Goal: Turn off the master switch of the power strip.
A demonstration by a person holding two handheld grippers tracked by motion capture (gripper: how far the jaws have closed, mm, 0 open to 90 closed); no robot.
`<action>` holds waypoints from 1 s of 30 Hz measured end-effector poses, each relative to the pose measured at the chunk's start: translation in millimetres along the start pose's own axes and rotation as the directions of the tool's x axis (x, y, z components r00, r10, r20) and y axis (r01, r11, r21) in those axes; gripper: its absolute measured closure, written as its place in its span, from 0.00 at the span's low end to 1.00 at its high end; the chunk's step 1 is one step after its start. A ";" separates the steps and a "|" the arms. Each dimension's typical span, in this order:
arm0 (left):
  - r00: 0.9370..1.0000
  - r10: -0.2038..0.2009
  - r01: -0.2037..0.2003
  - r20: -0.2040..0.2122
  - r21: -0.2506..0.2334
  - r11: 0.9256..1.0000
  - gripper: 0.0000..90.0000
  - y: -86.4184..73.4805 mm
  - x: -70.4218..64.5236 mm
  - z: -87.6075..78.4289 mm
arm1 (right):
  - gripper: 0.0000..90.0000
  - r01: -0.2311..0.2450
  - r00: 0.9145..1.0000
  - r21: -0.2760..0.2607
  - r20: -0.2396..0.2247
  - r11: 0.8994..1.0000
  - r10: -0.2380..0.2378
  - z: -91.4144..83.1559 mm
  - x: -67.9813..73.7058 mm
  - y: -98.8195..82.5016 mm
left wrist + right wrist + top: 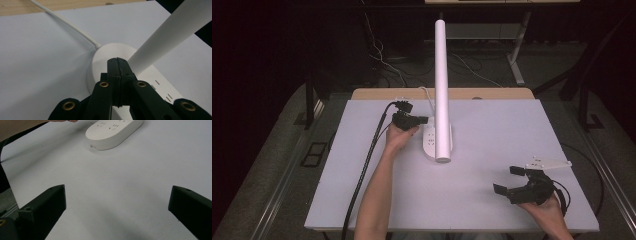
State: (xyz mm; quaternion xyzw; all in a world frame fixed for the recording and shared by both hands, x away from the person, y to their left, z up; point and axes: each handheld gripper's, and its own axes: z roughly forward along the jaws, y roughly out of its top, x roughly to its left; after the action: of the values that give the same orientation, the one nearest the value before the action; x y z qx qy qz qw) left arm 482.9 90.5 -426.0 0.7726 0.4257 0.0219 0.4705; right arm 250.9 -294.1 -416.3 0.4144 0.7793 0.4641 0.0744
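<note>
A: Power strip (430, 141) was noted near the middle of the worktop (492, 130), long axis running away from the person, cord (67, 26) leaving its far end. Left gripper (421, 120) was seen at that far end, fingers (117, 72) clenched together on nothing, tips just over the strip's rounded end

B: Right gripper (507, 181) was recorded well apart at the near right, fingers (45, 207) released wide, empty. Left hand was judged far nearer. A white post (441, 90) was noted close beside the left fingers; open room lay toward the right edge
</note>
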 end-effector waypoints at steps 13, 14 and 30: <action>1.000 0.008 -0.008 0.009 0.034 0.999 1.00 -3.7 -1.8 5.9 | 0.01 0.001 1.000 0.000 0.000 1.000 -0.001 0.0 0.0 0.0; 1.000 0.012 -0.012 0.011 0.038 0.999 1.00 -4.0 -1.6 6.4 | 0.01 0.001 1.000 0.000 0.000 1.000 -0.001 0.0 0.0 0.0; 0.997 -0.069 0.067 0.030 0.042 0.997 1.00 -6.7 3.0 10.1 | 0.01 0.003 1.000 -0.001 0.000 1.000 -0.003 -0.4 0.6 -0.2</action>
State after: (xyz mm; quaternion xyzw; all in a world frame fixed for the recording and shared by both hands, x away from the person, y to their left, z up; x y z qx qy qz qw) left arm 484.9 86.7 -437.7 0.7676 0.4446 -0.0151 0.4615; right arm 250.2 -294.0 -416.1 0.4133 0.7797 0.4643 0.0751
